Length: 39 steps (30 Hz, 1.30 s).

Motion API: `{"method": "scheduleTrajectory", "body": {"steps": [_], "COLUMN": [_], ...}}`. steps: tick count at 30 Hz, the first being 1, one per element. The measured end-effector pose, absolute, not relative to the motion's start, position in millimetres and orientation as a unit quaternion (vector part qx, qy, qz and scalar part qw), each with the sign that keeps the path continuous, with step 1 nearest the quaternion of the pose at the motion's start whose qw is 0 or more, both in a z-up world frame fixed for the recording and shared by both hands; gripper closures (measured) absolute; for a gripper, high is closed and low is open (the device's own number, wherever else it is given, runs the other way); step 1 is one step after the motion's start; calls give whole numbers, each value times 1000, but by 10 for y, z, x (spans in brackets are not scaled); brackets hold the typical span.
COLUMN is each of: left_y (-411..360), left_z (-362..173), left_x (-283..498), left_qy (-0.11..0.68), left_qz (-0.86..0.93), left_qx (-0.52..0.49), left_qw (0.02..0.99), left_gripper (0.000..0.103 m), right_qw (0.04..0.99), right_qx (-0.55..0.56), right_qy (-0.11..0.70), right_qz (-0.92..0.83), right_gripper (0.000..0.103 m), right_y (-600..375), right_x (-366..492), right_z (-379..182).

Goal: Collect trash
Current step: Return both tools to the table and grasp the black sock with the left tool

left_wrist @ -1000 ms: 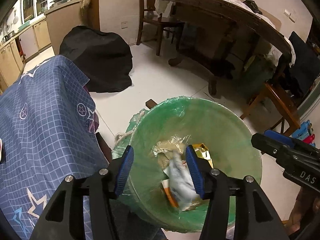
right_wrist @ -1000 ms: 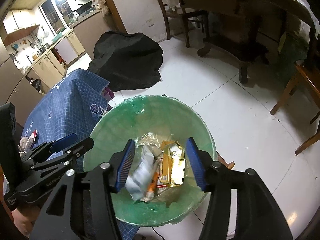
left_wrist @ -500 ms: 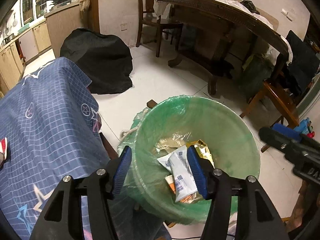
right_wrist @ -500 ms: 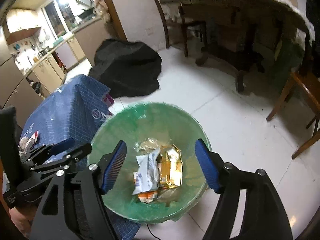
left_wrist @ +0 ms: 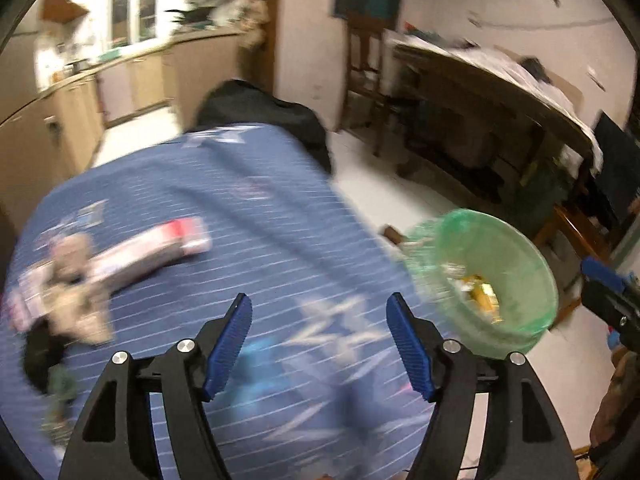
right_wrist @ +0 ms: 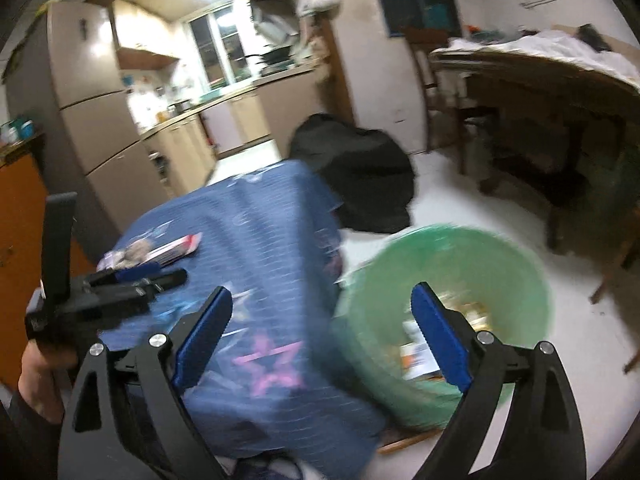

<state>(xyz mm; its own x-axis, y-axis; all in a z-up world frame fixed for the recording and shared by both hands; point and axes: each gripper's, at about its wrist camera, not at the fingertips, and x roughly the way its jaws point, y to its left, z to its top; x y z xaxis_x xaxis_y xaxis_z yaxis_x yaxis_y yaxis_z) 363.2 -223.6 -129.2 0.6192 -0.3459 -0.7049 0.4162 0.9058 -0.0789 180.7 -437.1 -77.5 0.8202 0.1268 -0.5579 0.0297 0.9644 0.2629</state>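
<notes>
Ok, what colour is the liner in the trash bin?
Translucent green; the liner shows best in the right wrist view.

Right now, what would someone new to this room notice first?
Probably the green-lined trash bin on the white floor, wrappers inside, right beside the table with the blue star-patterned cloth. Next, the leftover trash heaped at the cloth's left side, red-and-white wrapper included.

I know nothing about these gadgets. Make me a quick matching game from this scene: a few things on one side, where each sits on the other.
Things:
1. green-lined bin
2. red-and-white packet
3. black bag
4. gold wrapper

Places:
A. on the blue tablecloth
B. inside the bin
C. on the floor beside the blue table
D. on the floor behind the blue table

Pairs: 1-C, 2-A, 3-D, 4-B
</notes>
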Motion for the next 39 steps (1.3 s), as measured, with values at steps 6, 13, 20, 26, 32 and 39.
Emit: {"method": "scheduleTrajectory", "body": {"steps": [6,13,20,26,32,39], "left_y": [-569,773,795,677,876,1159], "left_z": [-1303,-1516,-1557,-1754,-1815,-1845], "left_x": [3563,3667,3893,4103,4044,3710], "left_qy": [381,420,449,473,452,450], "left_qz": [-100,-61,-141,-141,-127,-110], "left_qx": [8,-95,-109,-115,-145,-122], "left_qw": [919,900,876,862,871,878], "left_gripper": [27,27,27,39,57,61], "right_qw": [932,879,850,845,838,828], "right_qx": [112,139,146,138,133,115], "right_qy": [330,380,417,437,444,465], "right_qz": [98,254,286,278,290,292], "right_gripper": [15,32,37,37,41,53], "right_y": [-3673,-2499,-1812,-1688,-1450,-961], "right_x": [1977,2320,2519,2539,2638,2856], "right_z": [-915,-1074,-1230,-1331,-1351,-1451]}}
